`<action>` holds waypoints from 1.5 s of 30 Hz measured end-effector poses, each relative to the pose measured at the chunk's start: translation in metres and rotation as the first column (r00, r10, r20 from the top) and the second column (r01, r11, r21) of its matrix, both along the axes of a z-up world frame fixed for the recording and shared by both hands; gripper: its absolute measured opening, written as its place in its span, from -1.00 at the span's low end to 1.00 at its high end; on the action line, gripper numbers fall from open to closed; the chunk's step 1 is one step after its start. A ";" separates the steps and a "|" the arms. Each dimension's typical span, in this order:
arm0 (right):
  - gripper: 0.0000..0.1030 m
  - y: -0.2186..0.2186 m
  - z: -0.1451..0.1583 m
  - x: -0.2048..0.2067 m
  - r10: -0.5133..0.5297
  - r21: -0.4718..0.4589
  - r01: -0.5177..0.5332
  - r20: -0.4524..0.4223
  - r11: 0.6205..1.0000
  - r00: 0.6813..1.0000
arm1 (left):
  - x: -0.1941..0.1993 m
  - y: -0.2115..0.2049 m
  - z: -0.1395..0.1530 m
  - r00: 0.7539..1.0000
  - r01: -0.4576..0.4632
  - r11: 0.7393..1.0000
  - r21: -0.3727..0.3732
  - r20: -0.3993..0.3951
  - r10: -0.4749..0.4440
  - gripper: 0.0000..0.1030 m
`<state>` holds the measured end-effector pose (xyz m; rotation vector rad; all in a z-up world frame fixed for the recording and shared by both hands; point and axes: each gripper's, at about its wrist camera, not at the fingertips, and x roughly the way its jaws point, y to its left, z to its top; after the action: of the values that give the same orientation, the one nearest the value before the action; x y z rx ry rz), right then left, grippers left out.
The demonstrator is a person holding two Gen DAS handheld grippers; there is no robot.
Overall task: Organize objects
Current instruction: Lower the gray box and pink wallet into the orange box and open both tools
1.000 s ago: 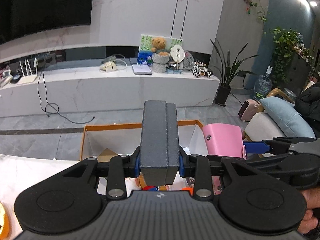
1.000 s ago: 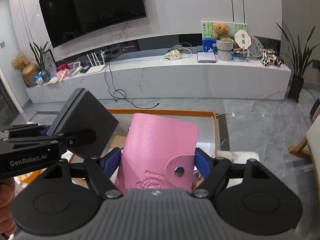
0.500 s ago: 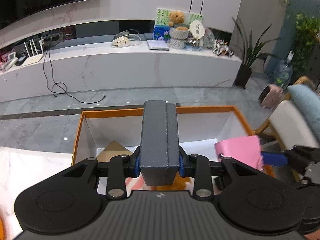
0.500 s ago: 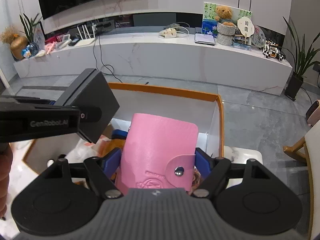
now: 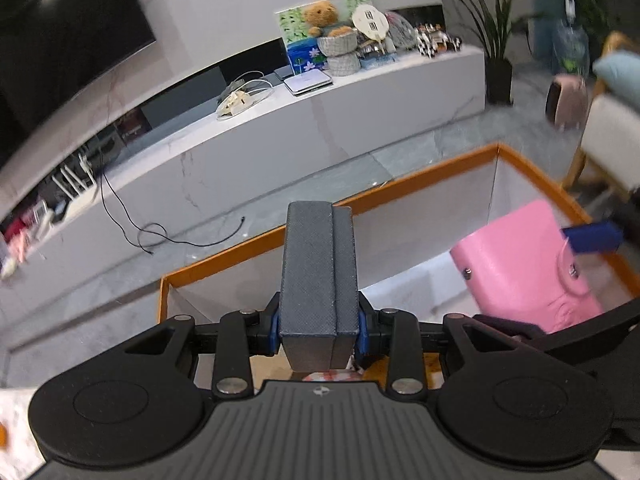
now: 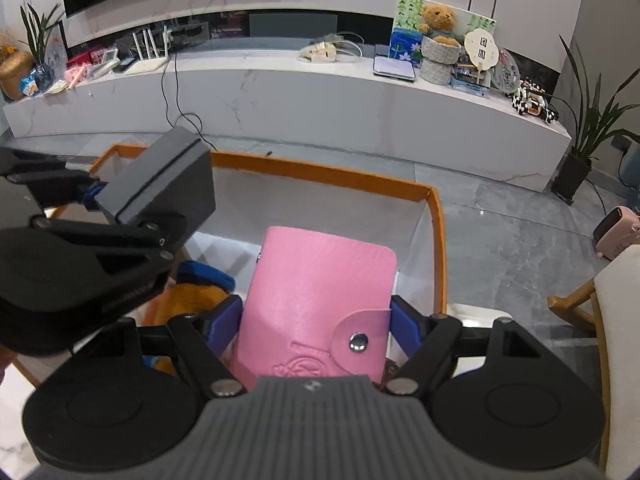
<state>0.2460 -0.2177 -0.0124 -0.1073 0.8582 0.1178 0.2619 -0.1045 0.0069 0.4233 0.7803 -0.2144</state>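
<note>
left hand-held gripper [image 5: 319, 330] pinching grey case [image 5: 319, 276], lengthwise forward | right hand-held gripper [image 6: 318, 326] pinching pink wallet [image 6: 320, 292], upright

**Black grippers, blue finger pads**

The left gripper [image 5: 319, 330] and the right gripper [image 6: 316, 322] share one build: matte black linkage arms, round black discs at each side, silver screw heads, and a ribbed grey central plate bearing a small emblem, too small to read. The fingers [image 6: 404, 326] are blue.
</note>
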 end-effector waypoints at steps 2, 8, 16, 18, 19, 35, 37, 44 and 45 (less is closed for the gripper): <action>0.53 0.001 -0.005 0.001 -0.003 -0.015 0.003 -0.004 1.000 1.000 | 0.002 -0.004 -0.007 1.000 0.002 1.000 0.024 -0.016 -0.001 -0.24; 0.55 -0.001 -0.015 0.000 0.027 -0.027 -0.027 0.005 0.999 1.000 | 0.002 -0.006 -0.017 0.999 0.013 0.999 0.036 -0.036 -0.012 -0.17; 0.58 -0.001 -0.017 -0.006 0.038 -0.027 -0.038 0.009 0.999 0.999 | 0.005 0.011 -0.001 0.997 0.000 0.992 -0.123 -0.071 -0.009 0.30; 0.58 -0.002 -0.016 -0.009 0.036 -0.018 -0.036 0.013 0.999 0.999 | 0.003 0.011 0.002 0.998 0.008 0.993 -0.119 -0.053 -0.014 0.36; 0.58 -0.002 -0.016 -0.011 0.036 -0.014 -0.036 0.014 0.999 0.999 | 0.002 0.011 0.003 0.999 0.011 0.994 -0.107 -0.050 -0.016 0.36; 0.64 -0.020 0.016 -0.029 -0.008 0.051 0.004 0.079 0.999 0.997 | -0.010 0.023 0.034 1.000 0.025 0.988 -0.155 -0.002 -0.025 0.36; 0.64 -0.022 0.022 -0.035 -0.009 0.053 0.004 0.086 0.999 0.996 | -0.015 0.025 0.041 1.000 0.027 0.984 -0.174 0.006 -0.026 0.36; 0.65 -0.030 0.041 -0.067 -0.001 0.063 -0.006 0.117 0.998 0.993 | -0.044 0.044 0.066 0.998 0.040 0.961 -0.272 0.050 -0.027 0.36; 0.65 -0.031 0.043 -0.072 0.000 0.065 -0.008 0.121 0.998 0.993 | -0.049 0.048 0.069 0.998 0.044 0.957 -0.287 0.058 -0.028 0.36</action>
<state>0.1740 -0.2488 0.0306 -0.0537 0.7322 0.1414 0.2126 -0.0569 0.0762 0.1657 0.6762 -0.3447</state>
